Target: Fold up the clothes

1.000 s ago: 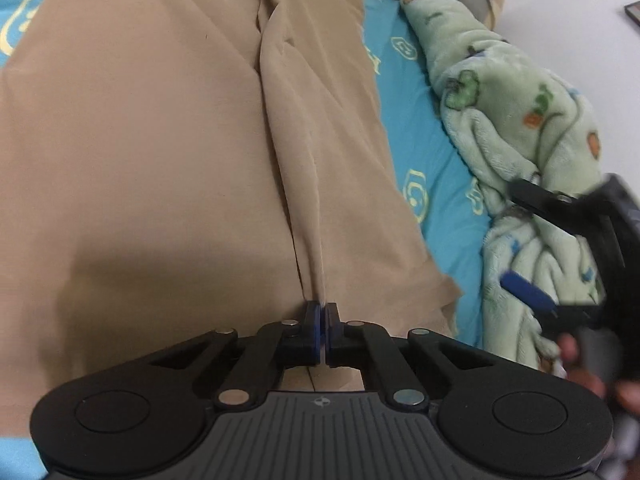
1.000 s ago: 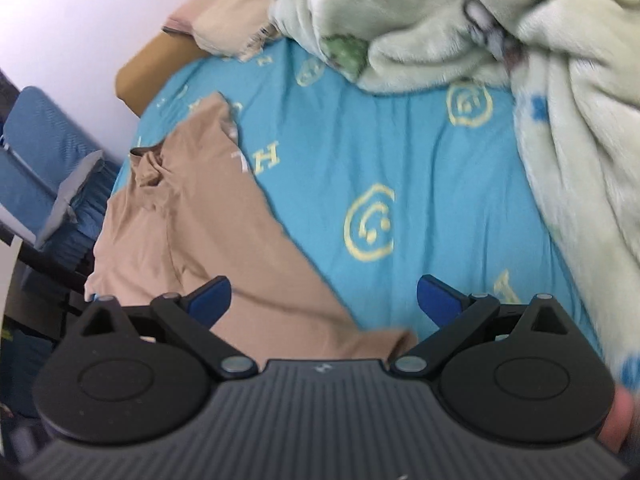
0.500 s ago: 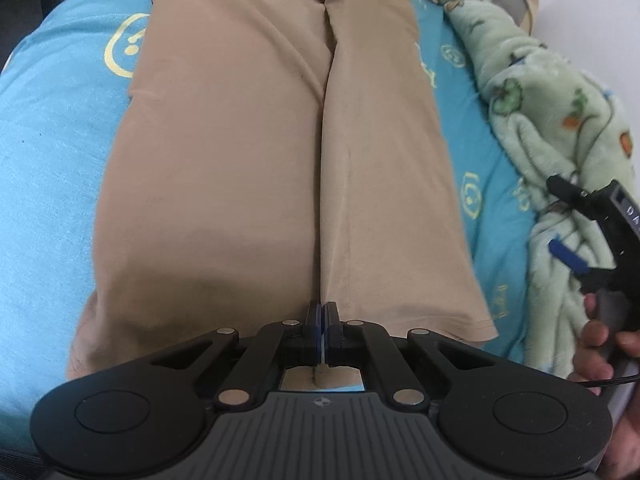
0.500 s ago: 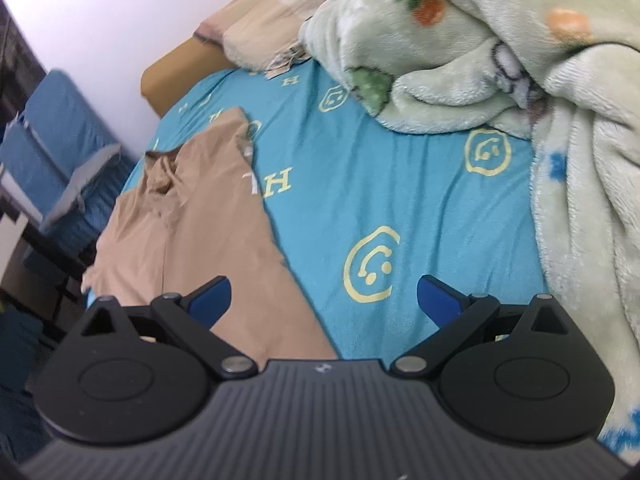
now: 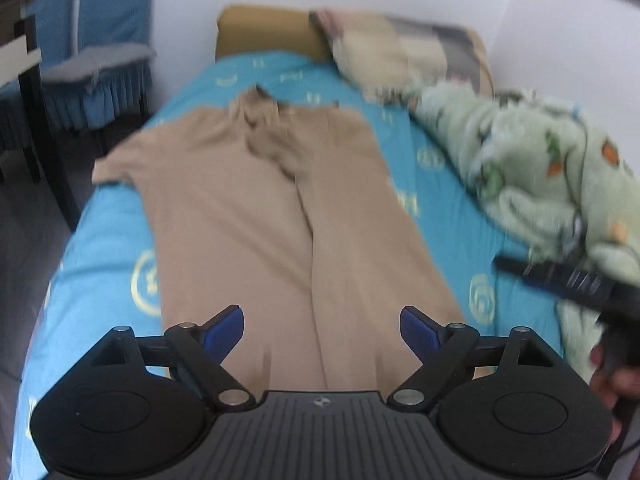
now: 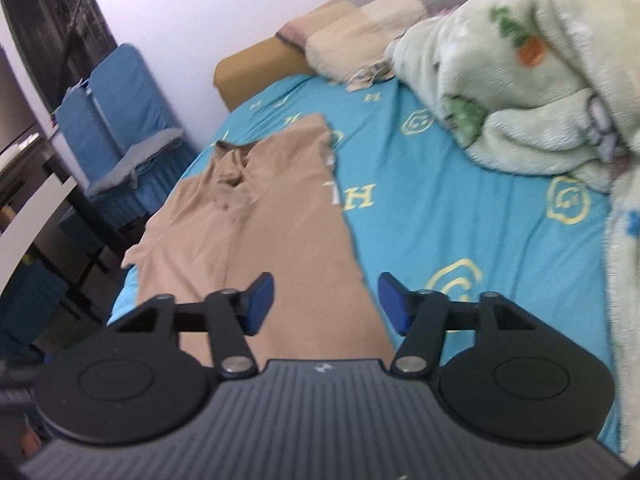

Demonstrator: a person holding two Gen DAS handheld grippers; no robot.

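A tan shirt [image 5: 276, 216] lies lengthwise on the blue bed sheet [image 5: 104, 280], its right side folded over onto the middle, the collar at the far end. My left gripper [image 5: 322, 330] hovers above the shirt's near hem, its jaws opening and nothing between them. In the right wrist view the same tan shirt [image 6: 264, 236] stretches away to the left. My right gripper [image 6: 326, 300] hangs over the shirt's near right edge, its jaws closing with only air between them. The right gripper [image 5: 560, 276] also shows as a dark bar at the right edge of the left wrist view.
A pale green fleece blanket [image 6: 540, 80] is heaped along the right side of the bed. A checked pillow [image 5: 408, 48] and a tan headboard [image 5: 264, 32] lie at the far end. Blue-covered chairs [image 5: 92, 48] and a dark table [image 6: 36, 192] stand left of the bed.
My left gripper let go of the shirt's hem, opened wide and rose, so the whole shirt now shows. My right gripper's jaws narrowed and it swung leftwards over the shirt's edge.
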